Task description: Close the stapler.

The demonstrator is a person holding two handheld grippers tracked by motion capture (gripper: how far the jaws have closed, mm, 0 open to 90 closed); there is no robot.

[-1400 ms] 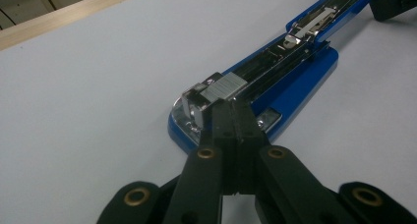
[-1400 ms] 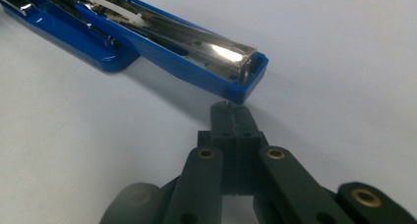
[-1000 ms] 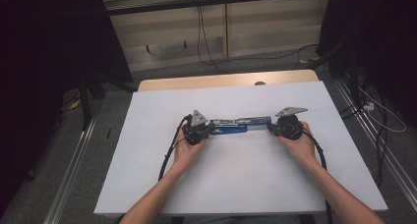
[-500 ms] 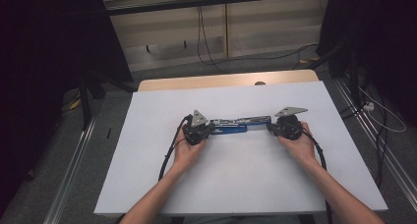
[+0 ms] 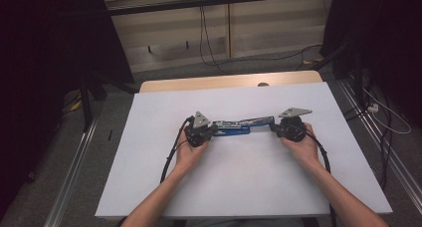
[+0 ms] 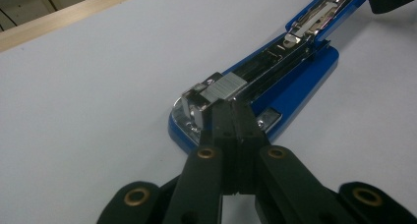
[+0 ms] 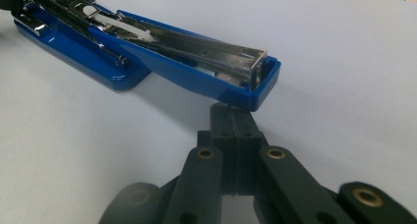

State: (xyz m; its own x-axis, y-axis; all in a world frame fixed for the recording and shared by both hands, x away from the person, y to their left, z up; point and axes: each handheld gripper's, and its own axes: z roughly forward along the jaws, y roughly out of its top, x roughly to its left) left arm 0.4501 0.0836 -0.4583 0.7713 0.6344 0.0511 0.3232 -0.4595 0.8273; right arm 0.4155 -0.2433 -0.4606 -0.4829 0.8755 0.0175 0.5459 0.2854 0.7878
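A blue stapler [image 5: 238, 127] lies folded open near the middle of a white table [image 5: 249, 187], its base at the left and its lid stretched out flat to the right.

The left gripper [image 5: 211, 131] is at the base end. Its jaws are closed together, and in the left gripper view the tips [image 6: 235, 108] touch the metal staple channel [image 6: 255, 74] at the front of the base; nothing is clamped between them.

The right gripper [image 5: 273, 128] is at the far end of the lid. Its jaws are likewise closed, with the tips [image 7: 235, 117] tucked just under the lid's end [image 7: 255, 84], touching it.

A person's hand holds each gripper.
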